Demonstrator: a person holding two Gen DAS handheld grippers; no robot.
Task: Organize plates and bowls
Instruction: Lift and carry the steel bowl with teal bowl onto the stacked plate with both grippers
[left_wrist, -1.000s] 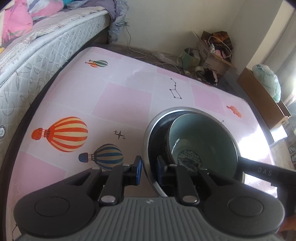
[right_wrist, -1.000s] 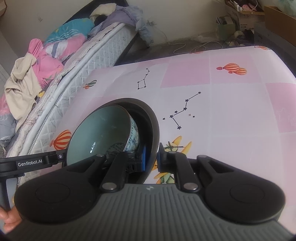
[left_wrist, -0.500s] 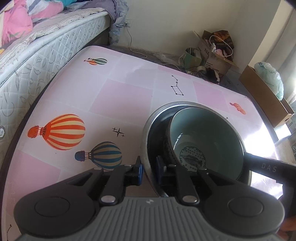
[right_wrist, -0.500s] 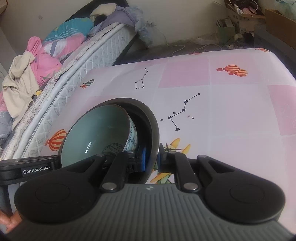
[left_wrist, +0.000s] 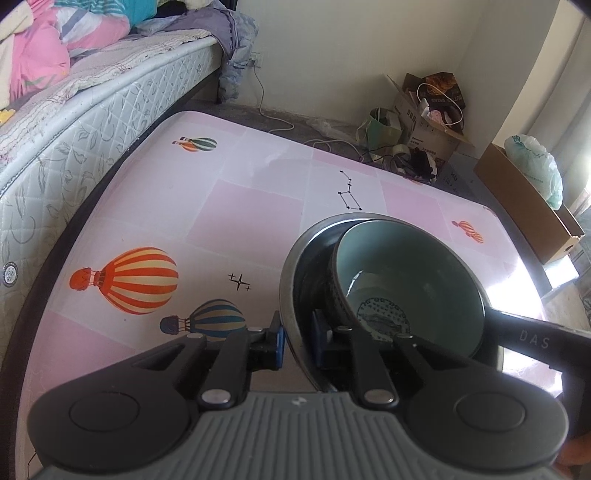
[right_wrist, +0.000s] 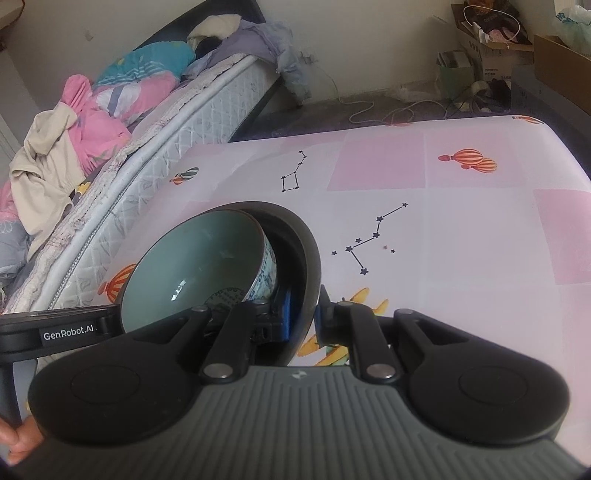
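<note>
Since a second ago the far table edge and the floor clutter have slid a little lower in both views; each grip is unchanged. The left gripper (left_wrist: 295, 341) is clenched on the left rim of the dark metal plate (left_wrist: 291, 273), the right gripper (right_wrist: 301, 314) on its right rim — the plate held over the balloon-print table (left_wrist: 229, 206). A celadon bowl (left_wrist: 410, 280) sits in it, mouth up. Only the right view shows a fingertip (right_wrist: 13, 439).

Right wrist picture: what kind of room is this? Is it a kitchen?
Most likely a bedroom, not a kitchen. A mattress piled with rumpled bedding runs beside the balloon-print table, and cardboard boxes of clutter sit on the floor by the wall.
</note>
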